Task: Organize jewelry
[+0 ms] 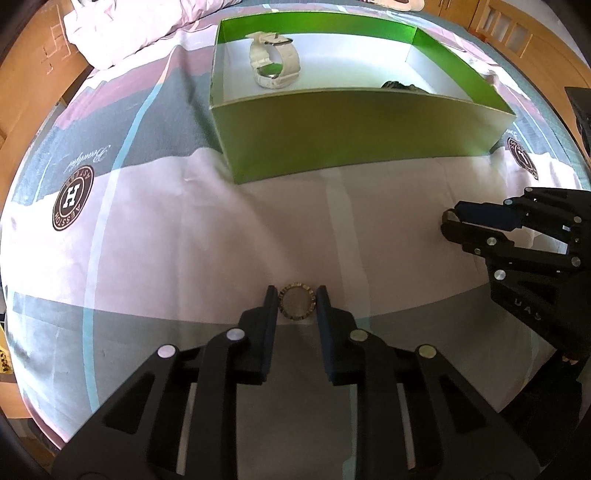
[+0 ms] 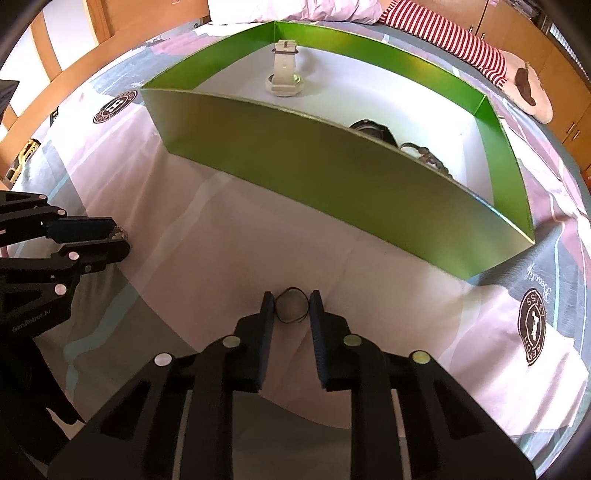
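A bed (image 1: 184,229) spread with a pink and grey printed sheet carries a green box (image 1: 362,136) holding a white watch (image 1: 273,61) and darker pieces. In front of it the left gripper (image 1: 297,301) has its jaws pinched on a beaded ring (image 1: 297,302) lying on the sheet. Beside it, the right gripper (image 2: 291,306) has its jaws against the sides of a thin black loop (image 2: 291,305).

Site: home bedroom | Evidence: printed bedsheet (image 1: 155,236), rumpled pillow (image 1: 122,33), wooden bed frame (image 2: 74,70), striped plush toy (image 2: 480,51)
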Available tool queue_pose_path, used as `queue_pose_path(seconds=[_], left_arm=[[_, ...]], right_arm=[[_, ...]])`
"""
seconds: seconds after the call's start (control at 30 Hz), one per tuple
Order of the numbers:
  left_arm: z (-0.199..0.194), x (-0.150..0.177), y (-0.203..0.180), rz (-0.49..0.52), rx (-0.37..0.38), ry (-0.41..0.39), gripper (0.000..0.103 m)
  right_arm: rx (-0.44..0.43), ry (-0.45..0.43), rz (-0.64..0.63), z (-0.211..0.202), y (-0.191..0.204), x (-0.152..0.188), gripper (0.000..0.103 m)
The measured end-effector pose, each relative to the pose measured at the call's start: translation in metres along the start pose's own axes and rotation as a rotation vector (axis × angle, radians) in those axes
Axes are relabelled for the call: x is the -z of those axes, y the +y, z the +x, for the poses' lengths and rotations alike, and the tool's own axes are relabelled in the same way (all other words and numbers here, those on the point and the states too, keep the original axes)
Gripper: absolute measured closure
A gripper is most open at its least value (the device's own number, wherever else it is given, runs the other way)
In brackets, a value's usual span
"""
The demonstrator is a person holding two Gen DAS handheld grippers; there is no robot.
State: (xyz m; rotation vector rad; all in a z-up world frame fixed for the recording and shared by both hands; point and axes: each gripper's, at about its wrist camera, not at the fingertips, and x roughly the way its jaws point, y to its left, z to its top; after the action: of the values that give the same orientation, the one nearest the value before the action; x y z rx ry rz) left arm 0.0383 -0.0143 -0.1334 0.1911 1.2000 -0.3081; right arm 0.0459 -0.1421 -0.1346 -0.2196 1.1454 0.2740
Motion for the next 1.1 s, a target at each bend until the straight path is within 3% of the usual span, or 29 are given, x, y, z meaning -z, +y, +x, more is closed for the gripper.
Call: queue_pose_path(seconds=[0.37, 0.73, 0.87, 0.97, 1.03, 1.1], left_arm=[[-0.004, -0.008, 0.005, -0.018, -0.021, -0.030, 0.082], [0.003, -0.012, -0.006, 0.009, -0.011, -0.052, 0.082], [0.003, -0.015, -0.004, -0.005, -0.008, -0.051, 0.082], [0.000, -0.013, 0.000, -0.012, 0.003, -0.049, 0.075], [-0.003, -0.011, 0.001, -0.012, 0.016, -0.044, 0.056], [-0.004, -0.009, 0.001, -0.013, 0.040, -0.037, 0.052]], right_arm=[[0.036, -0.024, 0.112, -0.005, -0.029, -0.001, 0.082], [0.020, 0.009, 0.082, 0.003, -0.024, -0.001, 0.082], [0.018, 0.010, 0.072, 0.000, -0.022, -0.001, 0.060], [0.004, 0.012, 0.063, -0.002, -0.021, 0.001, 0.051], [0.002, 0.020, 0.050, -0.002, -0.020, 0.003, 0.050], [0.001, 0.030, 0.041, -0.002, -0.019, 0.007, 0.049]])
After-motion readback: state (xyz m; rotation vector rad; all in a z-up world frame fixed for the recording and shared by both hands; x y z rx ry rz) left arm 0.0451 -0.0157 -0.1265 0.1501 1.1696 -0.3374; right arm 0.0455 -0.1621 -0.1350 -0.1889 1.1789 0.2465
